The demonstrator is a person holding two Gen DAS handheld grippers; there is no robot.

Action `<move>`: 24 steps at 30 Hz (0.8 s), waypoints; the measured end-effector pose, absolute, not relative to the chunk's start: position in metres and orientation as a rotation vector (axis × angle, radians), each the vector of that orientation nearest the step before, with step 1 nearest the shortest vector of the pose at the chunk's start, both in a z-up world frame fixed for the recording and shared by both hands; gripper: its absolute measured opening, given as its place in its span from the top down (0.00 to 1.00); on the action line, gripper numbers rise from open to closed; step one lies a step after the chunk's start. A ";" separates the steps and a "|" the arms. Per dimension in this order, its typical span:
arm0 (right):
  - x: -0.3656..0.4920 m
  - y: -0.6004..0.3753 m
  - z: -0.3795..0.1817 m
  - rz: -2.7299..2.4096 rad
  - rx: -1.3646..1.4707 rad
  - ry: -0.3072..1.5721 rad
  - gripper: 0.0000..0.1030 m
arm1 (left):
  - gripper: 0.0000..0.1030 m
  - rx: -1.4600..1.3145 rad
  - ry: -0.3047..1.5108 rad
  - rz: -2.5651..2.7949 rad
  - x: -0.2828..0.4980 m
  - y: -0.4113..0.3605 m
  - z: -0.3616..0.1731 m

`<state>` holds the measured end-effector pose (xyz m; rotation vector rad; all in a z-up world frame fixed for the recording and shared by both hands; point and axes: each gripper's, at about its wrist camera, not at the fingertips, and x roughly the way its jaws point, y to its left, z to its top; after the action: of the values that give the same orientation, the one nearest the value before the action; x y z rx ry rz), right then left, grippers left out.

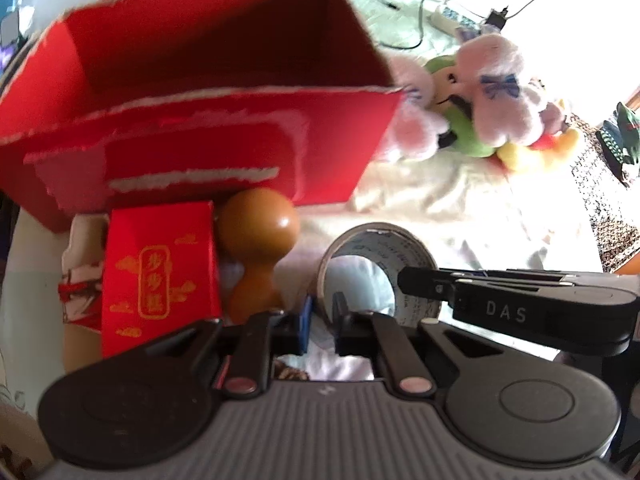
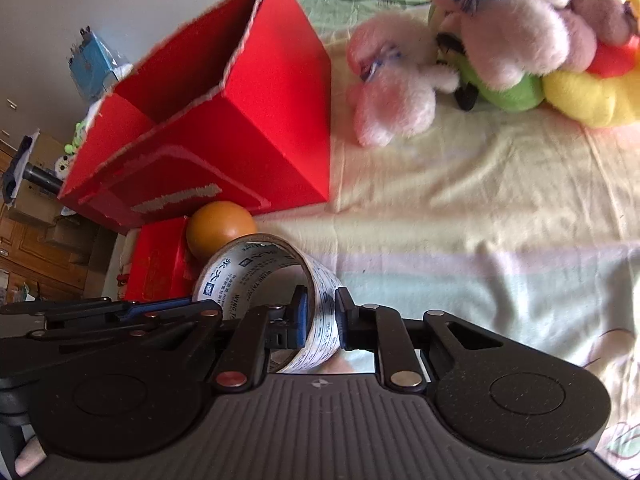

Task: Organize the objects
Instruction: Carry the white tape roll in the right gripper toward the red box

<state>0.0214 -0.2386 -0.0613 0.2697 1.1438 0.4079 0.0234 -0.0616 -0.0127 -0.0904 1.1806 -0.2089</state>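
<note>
On bedsheet, near front: catalogue of items as they lie.

Tape roll: printed packing tape, standing on edge on the bedsheet; its wall is pinched between the two fingers of the right gripper, one finger inside the ring, one outside.

Right gripper: closed on the tape wall, approaching from the roll's near side.

Left gripper: fingers part-way apart with nothing clearly between them; held just beside the roll, not gripping it.

Gourd-shaped wooden piece: brown, upright, just behind the roll, against the large red box.

Small red box: gold lettering, beside the wooden piece.

Large red box: open-topped, appears empty, torn rim; the likely destination.

Plush toys: pink, green and yellow heap, well apart to the right.

Risk, grip: hold is on a thin curved wall only; the roll may pivot or slide out on lifting.

Risk, clearance: the wooden piece stands close; a swing toward the box could topple it.

Risk, rim: the box wall is tall; a low carry could catch the torn edge.
</note>
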 end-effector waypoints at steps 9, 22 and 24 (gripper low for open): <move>0.014 -0.279 -0.024 0.406 0.308 0.994 0.84 | 0.95 -0.029 1.017 -0.287 0.017 -0.095 0.036; 0.038 -0.271 0.046 0.465 0.263 0.659 0.83 | 0.95 -0.008 0.761 -0.284 0.037 -0.083 0.101; 0.046 -0.258 0.052 0.481 0.243 0.638 0.83 | 0.95 -0.022 0.740 -0.278 0.043 -0.069 0.107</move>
<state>0.0462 -0.2576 0.0520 0.2426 0.6384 0.4809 0.0435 -0.0689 0.1067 -0.0217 0.7403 -0.2777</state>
